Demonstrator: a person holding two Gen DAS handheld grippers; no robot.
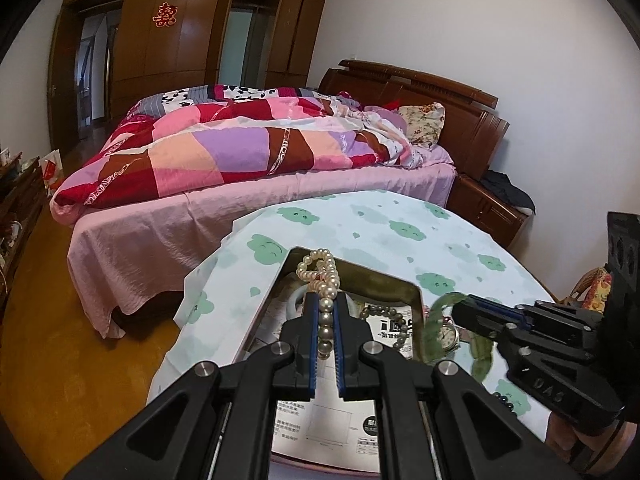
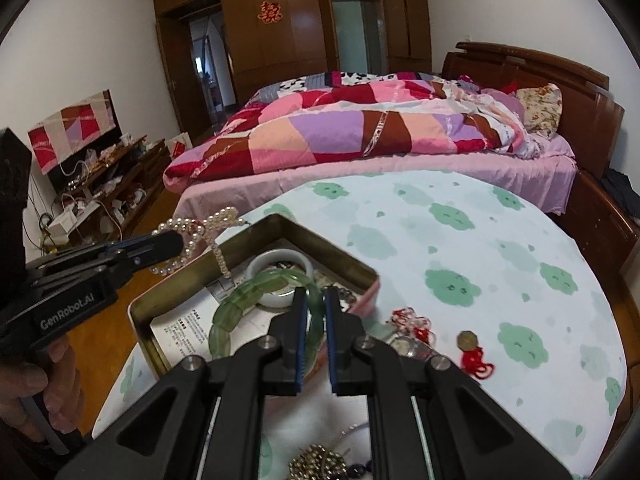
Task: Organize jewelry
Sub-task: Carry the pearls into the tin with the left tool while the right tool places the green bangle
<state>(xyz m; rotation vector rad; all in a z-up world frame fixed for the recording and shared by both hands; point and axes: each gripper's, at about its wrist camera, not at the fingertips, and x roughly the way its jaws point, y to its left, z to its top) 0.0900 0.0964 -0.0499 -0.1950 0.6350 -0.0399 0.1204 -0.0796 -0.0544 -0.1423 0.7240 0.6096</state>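
Bed (image 1: pixel 260 184) with patchwork quilt (image 1: pixel 224 148); wooden wardrobe (image 2: pixel 296 16) behind.

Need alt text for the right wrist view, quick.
Right gripper jaws clamp a green bangle above an open tin holding a white bangle. At left, the left gripper lifts a pearl necklace; a bed stands behind.

In my left gripper (image 1: pixel 325 312), glossy pearl necklace (image 1: pixel 322 276); my right gripper (image 2: pixel 313 304) holds translucent green bangle (image 2: pixel 240 308). Below, dull brassy metal tin (image 2: pixel 320 246), matt printed tablecloth (image 2: pixel 460 248).
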